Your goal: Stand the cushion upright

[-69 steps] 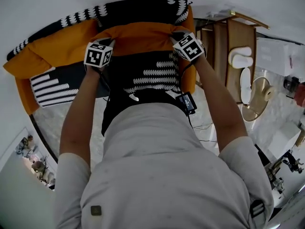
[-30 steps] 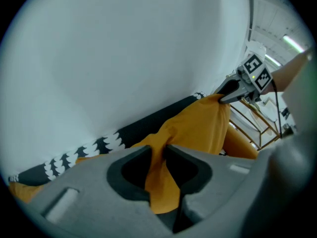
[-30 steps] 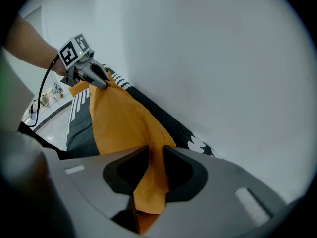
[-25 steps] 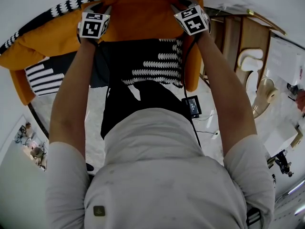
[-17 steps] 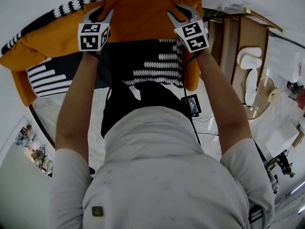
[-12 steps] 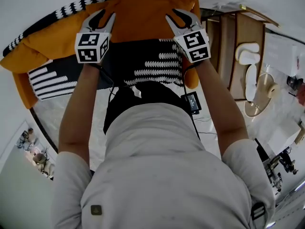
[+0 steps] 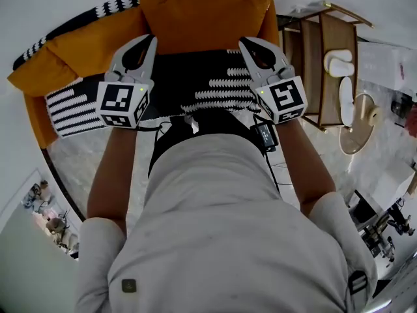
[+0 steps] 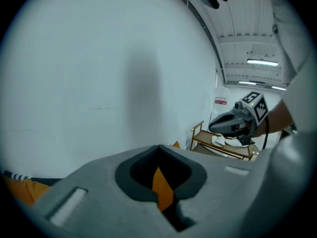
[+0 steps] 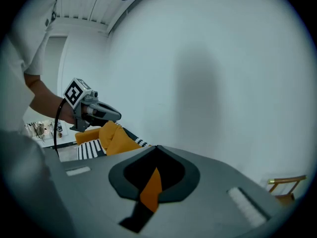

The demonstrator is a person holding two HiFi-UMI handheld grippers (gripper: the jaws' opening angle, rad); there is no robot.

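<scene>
The orange cushion point(image 7: 205, 19) stands upright against the backrest of the sofa point(image 7: 195, 83), which wears a black and white patterned throw. My left gripper point(image 7: 148, 41) hovers in front of the cushion's lower left corner, shut and empty. My right gripper point(image 7: 246, 43) is level with it at the lower right corner, also shut and holding nothing. Neither touches the cushion. In the left gripper view the shut jaws point(image 8: 159, 148) face the white wall, with a sliver of orange showing through their gap. The right gripper view has its shut jaws point(image 9: 157, 148) facing the same way.
A second orange cushion point(image 7: 85, 47) lies along the sofa's left end. A wooden side rack point(image 7: 326, 51) with white items stands to the right of the sofa, with a round tan object point(image 7: 361, 119) beside it. A white wall rises behind the sofa.
Both grippers held the cushion's top edge and raised it, then opened and let go. They have since drawn back toward me and shut. The cushion stays upright.
</scene>
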